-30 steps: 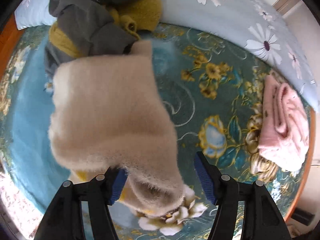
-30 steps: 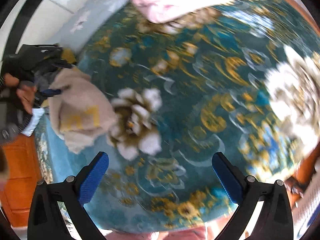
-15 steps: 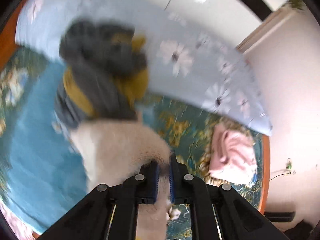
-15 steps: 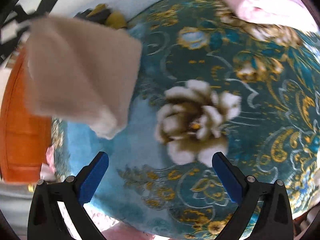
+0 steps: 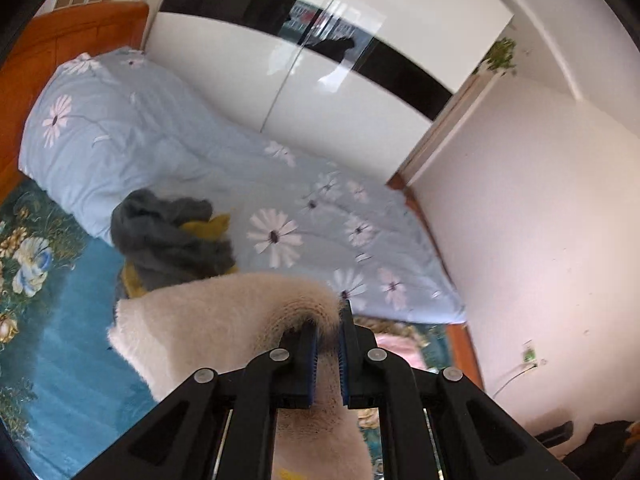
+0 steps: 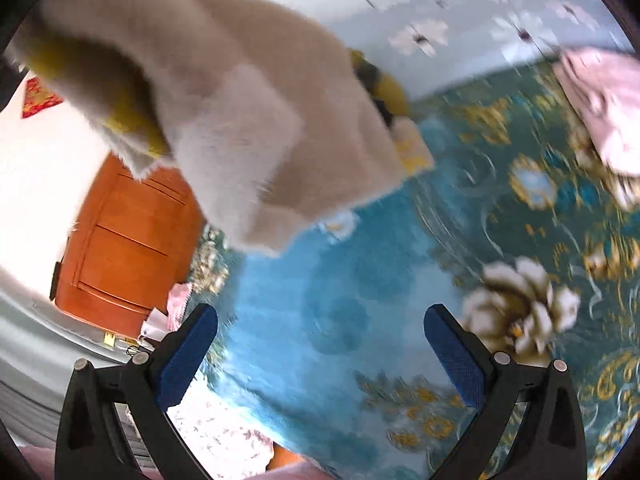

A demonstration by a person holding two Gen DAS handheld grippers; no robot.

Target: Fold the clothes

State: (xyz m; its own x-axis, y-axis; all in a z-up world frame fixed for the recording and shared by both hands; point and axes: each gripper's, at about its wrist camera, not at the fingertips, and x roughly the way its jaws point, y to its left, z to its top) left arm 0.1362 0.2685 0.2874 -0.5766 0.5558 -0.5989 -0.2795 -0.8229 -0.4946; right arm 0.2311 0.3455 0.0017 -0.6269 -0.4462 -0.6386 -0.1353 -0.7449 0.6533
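My left gripper (image 5: 328, 354) is shut on a fuzzy cream garment (image 5: 208, 332) and holds it lifted above the bed; the cloth hangs down below the jaws. The same garment (image 6: 248, 120), with yellow patches, hangs in the air at the upper left of the right wrist view. My right gripper (image 6: 320, 356) is open and empty, below the hanging garment and above the teal floral bedspread (image 6: 360, 288). A folded pink garment (image 6: 604, 108) lies at the far right; a bit of it shows in the left wrist view (image 5: 404, 348).
A heap of grey and mustard clothes (image 5: 172, 240) lies against the light blue daisy duvet (image 5: 200, 152). An orange wooden headboard (image 5: 48, 48) and bedside cabinet (image 6: 128, 240) stand at the left. White wardrobe doors (image 5: 320, 80) are behind the bed.
My left gripper closed on the cream garment and raised it off the bedspread, its view tilting up toward the wardrobe. The right gripper stayed open and swung left under the garment.
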